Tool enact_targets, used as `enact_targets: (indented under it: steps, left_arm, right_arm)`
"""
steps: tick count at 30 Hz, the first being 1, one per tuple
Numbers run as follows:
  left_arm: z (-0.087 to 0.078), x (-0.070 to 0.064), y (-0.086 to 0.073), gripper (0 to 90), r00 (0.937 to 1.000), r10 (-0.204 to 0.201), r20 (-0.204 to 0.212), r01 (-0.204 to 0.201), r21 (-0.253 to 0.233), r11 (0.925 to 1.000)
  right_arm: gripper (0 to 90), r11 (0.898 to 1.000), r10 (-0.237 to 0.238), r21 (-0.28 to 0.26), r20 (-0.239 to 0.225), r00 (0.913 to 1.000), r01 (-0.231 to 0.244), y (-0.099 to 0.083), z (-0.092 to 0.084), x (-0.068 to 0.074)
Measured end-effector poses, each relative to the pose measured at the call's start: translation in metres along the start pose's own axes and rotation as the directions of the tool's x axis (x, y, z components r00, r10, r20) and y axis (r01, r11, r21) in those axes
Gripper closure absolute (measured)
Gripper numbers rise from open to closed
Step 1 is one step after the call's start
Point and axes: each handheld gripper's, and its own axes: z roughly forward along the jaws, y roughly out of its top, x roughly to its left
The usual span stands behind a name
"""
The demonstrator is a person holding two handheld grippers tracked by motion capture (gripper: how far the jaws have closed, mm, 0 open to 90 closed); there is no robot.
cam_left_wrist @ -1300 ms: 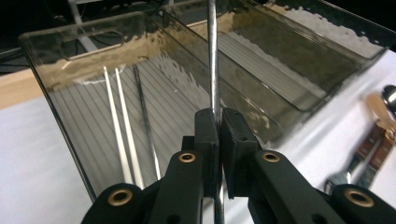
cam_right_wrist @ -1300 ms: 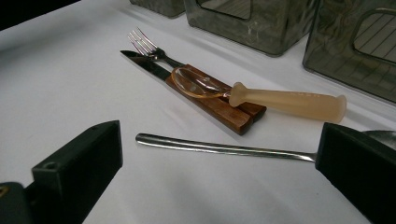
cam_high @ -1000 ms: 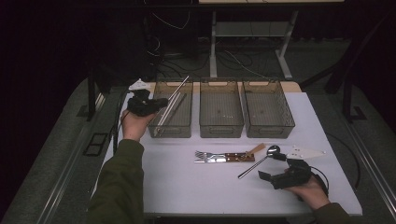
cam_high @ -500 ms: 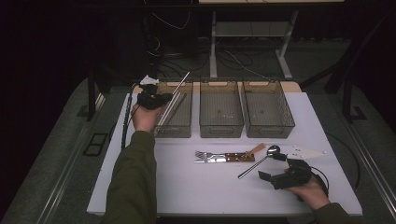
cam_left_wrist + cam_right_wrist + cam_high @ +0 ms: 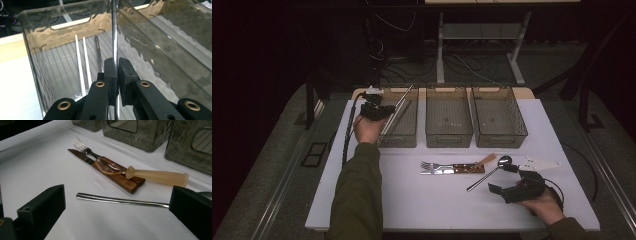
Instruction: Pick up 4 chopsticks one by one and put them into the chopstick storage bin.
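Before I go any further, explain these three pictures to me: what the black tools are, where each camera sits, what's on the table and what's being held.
A person sits at a white table and holds a hand tool in each hand. Each tool has two black fingers that pinch things.

The wide picture comes from a camera above the person, looking down. The other two come from cameras that ride on the tools and look along their fingers.

The left gripper is shut on a thin metal utensil handle, above the leftmost clear bin. Other thin metal pieces already lie in that bin. Two more bins stand to its right.

The right gripper is open and holds nothing. A metal spoon lies between its fingers. Behind it lie a fork, a wooden-handled knife and a plastic spoon.
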Motion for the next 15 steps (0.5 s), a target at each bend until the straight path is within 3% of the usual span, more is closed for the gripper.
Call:
enact_targets:
  steps: [5, 15]
  left_arm:
    - [0.0017, -0.0007, -0.0002, 83.2, 1.0000, -0.001, -0.004, 0.001, 0.016, 0.9999]
    - [0.0021, -0.0006, -0.0007, 69.8, 0.9999, -0.009, 0.006, 0.009, 0.020, 0.9998]
  right_arm:
    - [1.0, 1.000, -0.002, 0.000, -0.003, 1.0000, 0.002, -0.0001, -0.0001, 0.0003]
    - [1.0, 1.000, -0.001, 0.001, -0.002, 1.0000, 0.001, -0.0001, 0.0005, 0.0001]
